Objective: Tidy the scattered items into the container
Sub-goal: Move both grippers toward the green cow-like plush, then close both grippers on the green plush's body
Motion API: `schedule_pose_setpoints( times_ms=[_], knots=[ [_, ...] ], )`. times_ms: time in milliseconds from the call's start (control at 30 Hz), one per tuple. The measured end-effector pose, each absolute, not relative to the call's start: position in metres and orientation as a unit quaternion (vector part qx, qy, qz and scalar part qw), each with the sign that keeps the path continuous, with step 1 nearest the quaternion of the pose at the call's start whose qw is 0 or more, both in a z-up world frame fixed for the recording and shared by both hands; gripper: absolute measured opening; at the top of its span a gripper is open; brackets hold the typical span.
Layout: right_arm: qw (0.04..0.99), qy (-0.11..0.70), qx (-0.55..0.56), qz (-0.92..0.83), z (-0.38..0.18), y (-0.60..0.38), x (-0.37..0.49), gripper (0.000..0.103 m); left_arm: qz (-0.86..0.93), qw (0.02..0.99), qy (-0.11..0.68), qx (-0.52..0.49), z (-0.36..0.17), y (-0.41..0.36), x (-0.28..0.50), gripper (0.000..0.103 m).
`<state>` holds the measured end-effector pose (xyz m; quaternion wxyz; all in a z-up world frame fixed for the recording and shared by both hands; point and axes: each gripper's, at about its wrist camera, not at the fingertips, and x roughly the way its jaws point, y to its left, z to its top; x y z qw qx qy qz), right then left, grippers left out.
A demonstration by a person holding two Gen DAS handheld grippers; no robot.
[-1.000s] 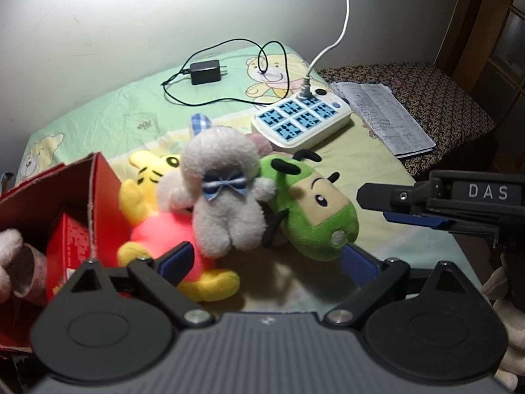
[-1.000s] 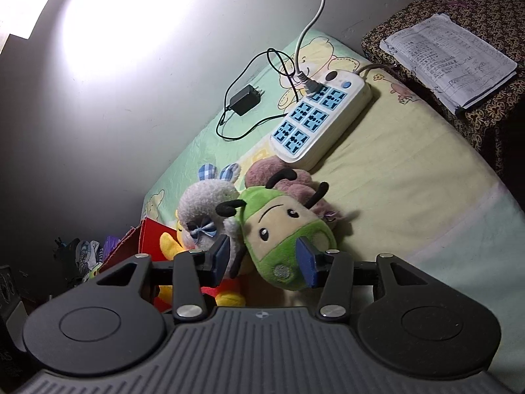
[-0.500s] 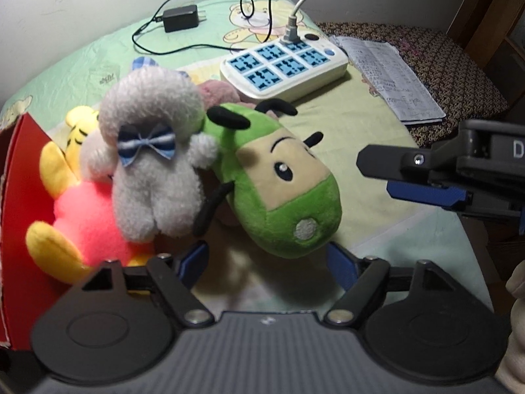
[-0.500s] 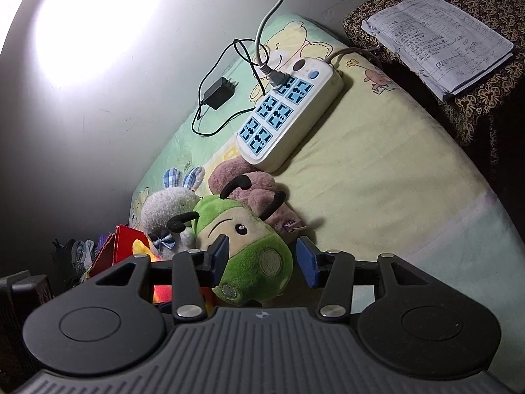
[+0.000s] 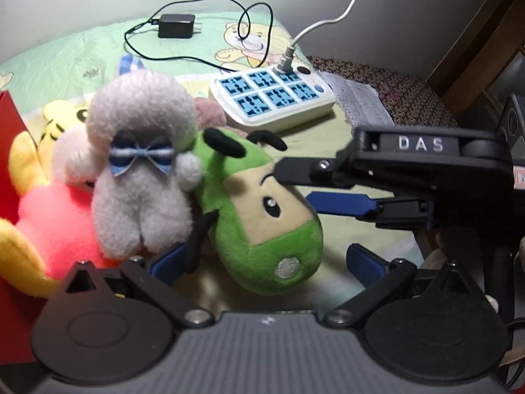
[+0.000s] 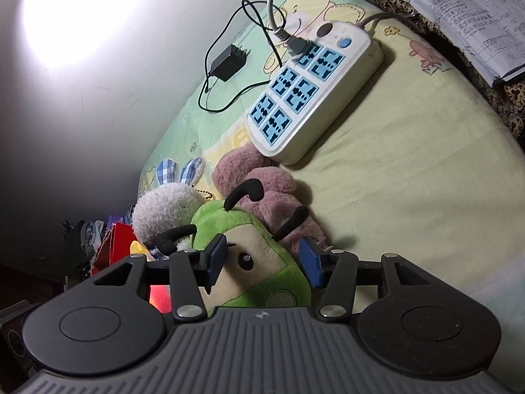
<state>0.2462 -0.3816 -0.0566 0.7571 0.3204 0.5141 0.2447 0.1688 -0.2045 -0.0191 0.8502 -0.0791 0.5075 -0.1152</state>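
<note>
A green bug plush [image 5: 262, 216] lies on the bed beside a grey plush with a blue bow tie [image 5: 141, 177] and a yellow and pink plush [image 5: 49, 210]. A pink plush [image 6: 259, 180] lies behind them. My right gripper [image 6: 264, 261] is open with its jaws around the green plush's head [image 6: 249, 262]; it also shows in the left wrist view [image 5: 295, 187], reaching in from the right. My left gripper [image 5: 262, 262] is open and empty, just in front of the green plush. The red box [image 5: 10, 170] stands at the left edge.
A white power strip [image 5: 272, 98] with a plugged cable and a black charger [image 5: 175, 26] with its cord lie on the bedsheet [image 6: 410, 164] behind the toys. A paper booklet [image 6: 466, 16] rests on a patterned seat to the right. A wall runs behind the bed.
My right gripper has moved forward so that its jaws now straddle the green plush's head. My left gripper has shifted slightly; the toys have not moved.
</note>
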Motion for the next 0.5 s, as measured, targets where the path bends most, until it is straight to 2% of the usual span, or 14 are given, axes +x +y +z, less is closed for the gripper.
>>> schedule_pose_setpoints(
  times_ms=[33, 133, 167, 200, 267, 333, 500],
  knots=[
    [0.754, 0.516, 0.322, 0.248, -0.059, -0.38, 0.248, 0.064, -0.113, 0.85, 0.509, -0.078, -0.023, -0.205, 0.17, 0.102],
    [0.737, 0.527, 0.336, 0.257, -0.066, -0.381, 0.251, 0.066, -0.111, 0.841, 0.521, -0.093, -0.033, -0.199, 0.177, 0.102],
    [0.73, 0.53, 0.342, 0.264, -0.067, -0.383, 0.251, 0.065, -0.112, 0.838, 0.524, -0.101, -0.036, -0.196, 0.179, 0.102],
    [0.722, 0.532, 0.349, 0.273, -0.068, -0.385, 0.25, 0.057, -0.112, 0.836, 0.526, -0.108, -0.037, -0.193, 0.18, 0.1],
    [0.712, 0.534, 0.356, 0.284, -0.068, -0.388, 0.246, 0.054, -0.113, 0.834, 0.53, -0.107, -0.039, -0.191, 0.182, 0.094],
    [0.711, 0.536, 0.353, 0.288, -0.067, -0.388, 0.239, 0.054, -0.121, 0.831, 0.534, -0.097, -0.04, -0.194, 0.181, 0.081],
    [0.713, 0.536, 0.356, 0.279, -0.063, -0.398, 0.221, 0.054, -0.147, 0.826, 0.538, -0.082, -0.039, -0.203, 0.17, 0.08]
  ],
)
